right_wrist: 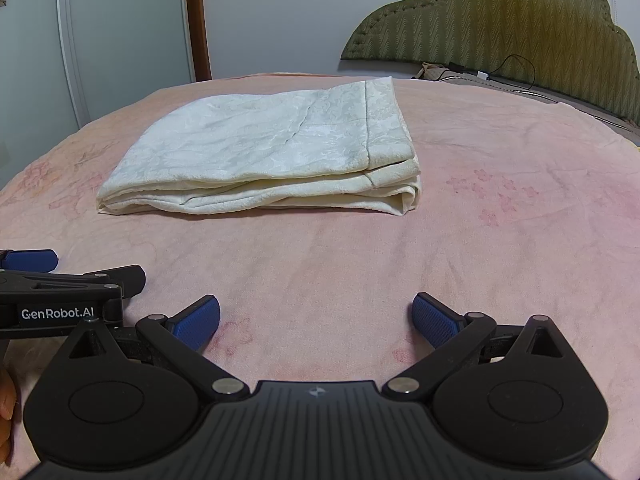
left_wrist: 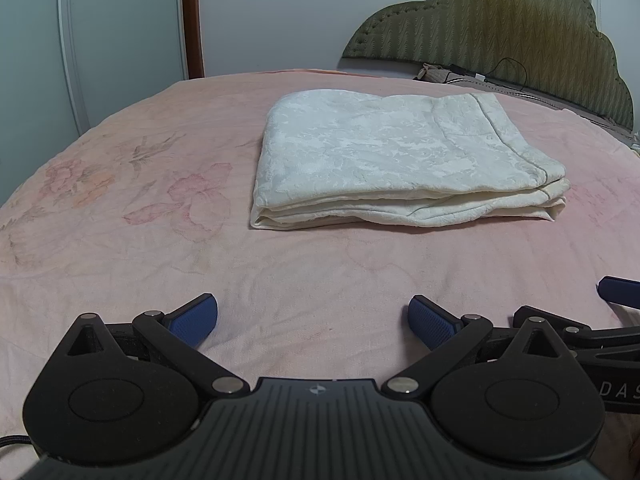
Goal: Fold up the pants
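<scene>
The cream-white pants (left_wrist: pixel 392 164) lie folded into a flat rectangular stack of several layers on the pink bed; they also show in the right wrist view (right_wrist: pixel 272 156). My left gripper (left_wrist: pixel 314 322) is open and empty, low over the bedspread, well short of the pants' near edge. My right gripper (right_wrist: pixel 316 322) is open and empty, also short of the stack, beside the left one. The right gripper's blue fingertip (left_wrist: pixel 618 288) shows at the right edge of the left wrist view. The left gripper's body (right_wrist: pixel 60 296) shows at the left of the right wrist view.
A pink floral bedspread (left_wrist: pixel 160 240) covers the bed. An olive padded headboard (left_wrist: pixel 500 28) stands at the back right, with a black cable (left_wrist: pixel 508 68) and a small item at its foot. A white wardrobe door (left_wrist: pixel 120 40) and a brown frame (left_wrist: pixel 192 20) stand behind.
</scene>
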`<action>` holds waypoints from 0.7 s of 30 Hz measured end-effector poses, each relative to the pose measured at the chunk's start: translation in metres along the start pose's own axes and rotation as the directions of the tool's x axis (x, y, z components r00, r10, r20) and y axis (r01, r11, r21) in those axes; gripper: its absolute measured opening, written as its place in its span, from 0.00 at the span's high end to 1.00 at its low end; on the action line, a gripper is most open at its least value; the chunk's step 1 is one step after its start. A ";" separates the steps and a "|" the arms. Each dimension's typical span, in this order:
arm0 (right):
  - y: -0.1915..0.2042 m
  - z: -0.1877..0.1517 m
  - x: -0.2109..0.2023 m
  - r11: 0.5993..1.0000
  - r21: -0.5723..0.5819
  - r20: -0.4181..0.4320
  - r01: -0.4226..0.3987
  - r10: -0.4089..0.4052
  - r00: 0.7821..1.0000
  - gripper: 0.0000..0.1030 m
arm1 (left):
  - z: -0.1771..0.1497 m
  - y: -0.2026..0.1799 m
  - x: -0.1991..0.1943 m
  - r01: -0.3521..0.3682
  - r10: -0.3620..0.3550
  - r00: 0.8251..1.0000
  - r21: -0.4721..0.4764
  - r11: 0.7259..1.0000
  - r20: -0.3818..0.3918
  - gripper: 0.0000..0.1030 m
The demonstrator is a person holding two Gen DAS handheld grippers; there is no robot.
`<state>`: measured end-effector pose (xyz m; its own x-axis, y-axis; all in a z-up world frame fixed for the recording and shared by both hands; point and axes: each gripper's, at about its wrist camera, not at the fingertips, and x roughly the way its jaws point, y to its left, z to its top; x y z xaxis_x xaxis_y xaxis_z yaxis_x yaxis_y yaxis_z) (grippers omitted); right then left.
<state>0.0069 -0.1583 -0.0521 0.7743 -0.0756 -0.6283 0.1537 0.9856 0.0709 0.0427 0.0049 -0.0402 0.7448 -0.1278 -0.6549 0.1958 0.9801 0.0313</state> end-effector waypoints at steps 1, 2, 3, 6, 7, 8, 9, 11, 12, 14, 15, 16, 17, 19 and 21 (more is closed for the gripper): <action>0.000 0.000 0.000 1.000 0.000 0.000 0.000 0.000 1.000 0.00 | 0.000 0.000 0.000 0.000 0.000 1.000 0.000 1.000 0.000 0.00; 0.000 0.000 0.000 1.000 0.000 0.000 0.000 0.000 1.000 0.00 | 0.000 0.000 0.000 0.000 0.000 1.000 0.000 1.000 0.000 0.00; 0.000 0.000 0.000 1.000 0.000 0.000 0.000 0.000 1.000 0.00 | 0.000 0.000 0.000 0.000 0.000 1.000 0.000 1.000 0.000 0.00; 0.000 0.000 0.000 1.000 0.000 0.000 0.000 0.000 1.000 0.00 | 0.000 0.000 0.000 0.000 0.000 1.000 0.000 1.000 0.000 0.00; 0.000 0.000 0.000 1.000 0.001 0.000 0.000 0.000 1.000 0.00 | 0.000 0.000 0.000 0.000 0.000 1.000 0.000 1.000 0.000 0.00; 0.000 0.000 0.000 1.000 0.001 0.000 0.000 0.000 1.000 0.00 | 0.000 0.000 0.000 0.000 0.000 1.000 -0.001 1.000 0.000 0.00; 0.000 0.000 0.000 1.000 0.000 0.000 0.000 0.000 1.000 0.00 | 0.000 0.000 0.000 0.000 0.000 1.000 0.000 1.000 0.000 0.00; 0.000 0.000 0.000 1.000 0.001 0.001 0.000 0.000 1.000 0.00 | 0.000 0.000 0.000 0.000 0.000 1.000 0.000 1.000 0.000 0.00; 0.000 0.000 0.000 1.000 0.001 0.001 -0.001 0.001 1.000 0.00 | 0.000 0.000 0.000 0.000 0.000 1.000 0.000 1.000 0.000 0.00; 0.000 0.000 0.000 1.000 0.002 0.002 0.000 0.000 1.000 0.00 | 0.000 0.000 0.000 -0.001 0.001 1.000 -0.001 1.000 0.001 0.00; 0.000 0.000 0.000 1.000 0.004 0.002 0.000 0.000 1.000 0.00 | 0.000 -0.001 0.000 -0.004 0.004 1.000 -0.001 1.000 0.001 0.00; 0.000 0.000 0.000 1.000 0.005 0.003 0.001 -0.001 1.000 0.00 | 0.000 -0.001 -0.001 -0.008 0.008 1.000 -0.001 1.000 0.002 0.00; 0.000 -0.001 0.000 1.000 0.008 0.005 0.004 -0.004 1.000 0.00 | -0.001 -0.001 -0.001 -0.012 0.012 1.000 -0.003 1.000 0.002 0.00; -0.001 -0.001 -0.001 1.000 0.013 0.008 0.006 -0.006 1.000 0.00 | -0.001 -0.001 -0.001 -0.024 0.024 1.000 -0.009 1.000 0.003 0.00; -0.001 -0.001 -0.002 1.000 0.020 0.020 0.018 -0.018 1.000 0.00 | -0.001 -0.001 -0.003 -0.029 0.029 1.000 -0.017 0.999 0.003 0.00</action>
<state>0.0040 -0.1593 -0.0517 0.7836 -0.0966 -0.6137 0.1799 0.9808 0.0754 0.0398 0.0042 -0.0395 0.7520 -0.0997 -0.6516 0.1634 0.9858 0.0377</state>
